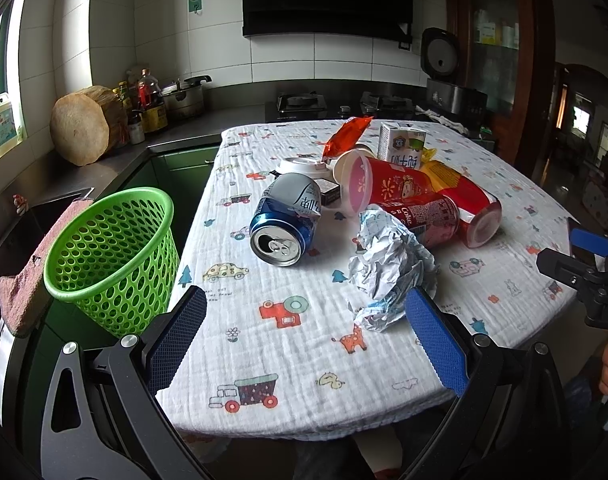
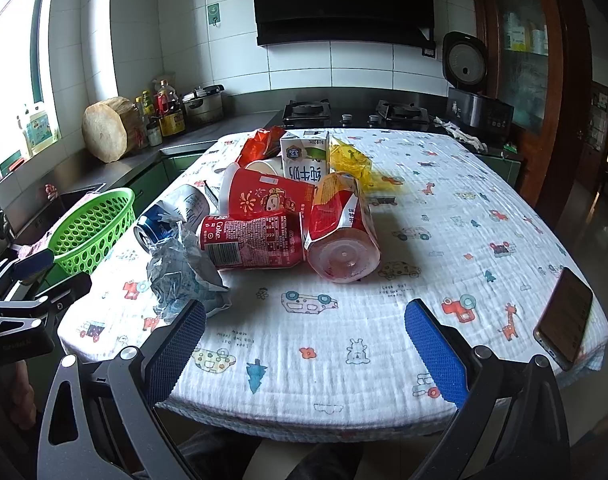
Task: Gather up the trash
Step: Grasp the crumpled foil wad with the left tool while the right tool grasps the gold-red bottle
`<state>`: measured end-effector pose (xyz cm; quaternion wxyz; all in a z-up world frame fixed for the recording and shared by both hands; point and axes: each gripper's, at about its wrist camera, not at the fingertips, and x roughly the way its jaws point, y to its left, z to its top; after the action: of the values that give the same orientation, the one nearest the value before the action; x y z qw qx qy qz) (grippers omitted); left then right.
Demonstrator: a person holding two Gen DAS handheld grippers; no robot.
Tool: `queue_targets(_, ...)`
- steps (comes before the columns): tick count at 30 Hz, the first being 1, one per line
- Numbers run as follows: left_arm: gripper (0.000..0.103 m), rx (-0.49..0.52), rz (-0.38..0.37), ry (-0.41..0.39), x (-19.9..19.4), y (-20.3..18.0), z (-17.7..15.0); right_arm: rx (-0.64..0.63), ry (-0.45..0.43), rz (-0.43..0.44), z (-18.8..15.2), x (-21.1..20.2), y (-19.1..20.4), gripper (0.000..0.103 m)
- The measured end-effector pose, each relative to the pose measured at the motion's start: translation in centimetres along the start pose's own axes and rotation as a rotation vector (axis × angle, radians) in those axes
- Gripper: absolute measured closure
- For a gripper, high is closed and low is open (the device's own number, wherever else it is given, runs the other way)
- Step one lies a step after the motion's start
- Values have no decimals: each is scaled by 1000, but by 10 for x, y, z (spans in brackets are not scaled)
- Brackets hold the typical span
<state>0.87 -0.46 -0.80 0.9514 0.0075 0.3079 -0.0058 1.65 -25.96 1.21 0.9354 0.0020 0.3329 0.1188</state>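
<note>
Sitting nearest on the tabletop point(image 1: 288, 360): crumpled paper wad point(image 1: 387, 268), leaning on the Coke can point(image 1: 427, 216) with the blue can point(image 1: 288, 220) just beside, green basket point(image 1: 112, 256) off the left edge. Both left claw point(image 1: 307, 336) and right claw point(image 2: 304, 340) wide apart, holding nothing. Could easily nudge a can rolling while pinching the wad, or drop springy paper short of the basket; phone point(image 2: 563, 316) near the edge, also knockable.
</note>
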Motion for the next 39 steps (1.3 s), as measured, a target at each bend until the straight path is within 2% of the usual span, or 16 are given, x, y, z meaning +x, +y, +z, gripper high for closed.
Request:
queue_targets(25,5,-13,-42,6,32,7,18,-36,0,19,27,36,-5,6)
queue_targets(31,5,-18,-61,6,37,9,18,-35,24,14,34,51,-19,6)
queue_targets(39,5,-36,-80,19,49,14,20,8,89,70,63,85,-38,6)
